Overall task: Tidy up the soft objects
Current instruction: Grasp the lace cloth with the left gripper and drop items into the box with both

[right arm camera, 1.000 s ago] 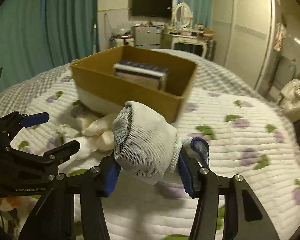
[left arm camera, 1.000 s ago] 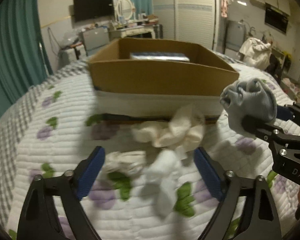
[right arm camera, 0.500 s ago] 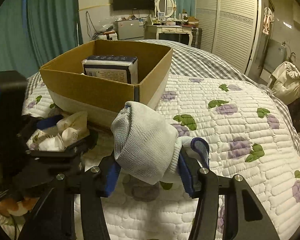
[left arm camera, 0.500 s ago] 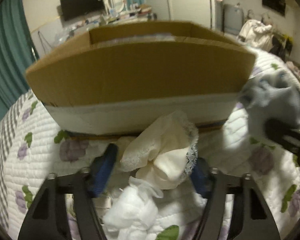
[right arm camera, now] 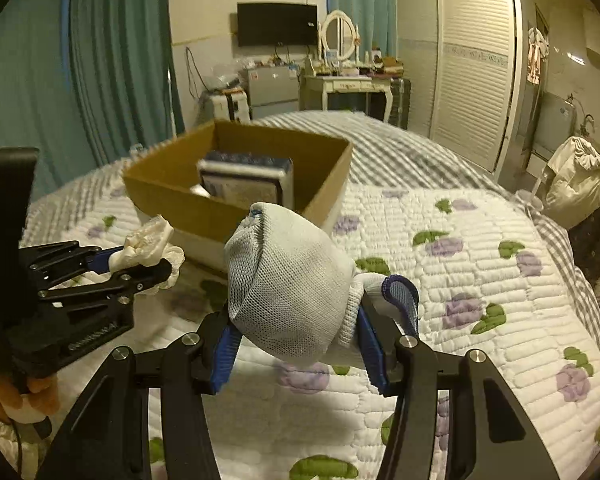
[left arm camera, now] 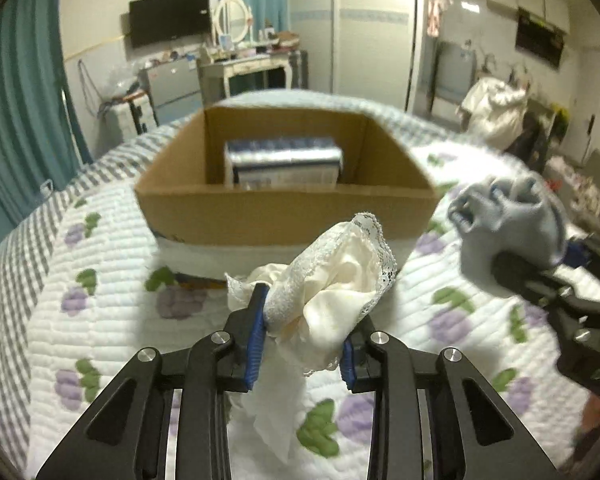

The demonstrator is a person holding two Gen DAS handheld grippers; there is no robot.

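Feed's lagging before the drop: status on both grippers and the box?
Left gripper just closed on lace cloth. Right gripper shut on sock ball. Box ahead, open, one packet inside. Nothing in the way.

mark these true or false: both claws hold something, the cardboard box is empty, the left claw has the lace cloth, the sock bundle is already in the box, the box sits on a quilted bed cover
1. Both claws hold something. True: the left claw and the right claw are each shut on fabric.
2. The cardboard box is empty. False: a blue and white packet stands inside it.
3. The left claw has the lace cloth. True.
4. The sock bundle is already in the box. False: it is in the right claw, short of the box.
5. The box sits on a quilted bed cover. True.
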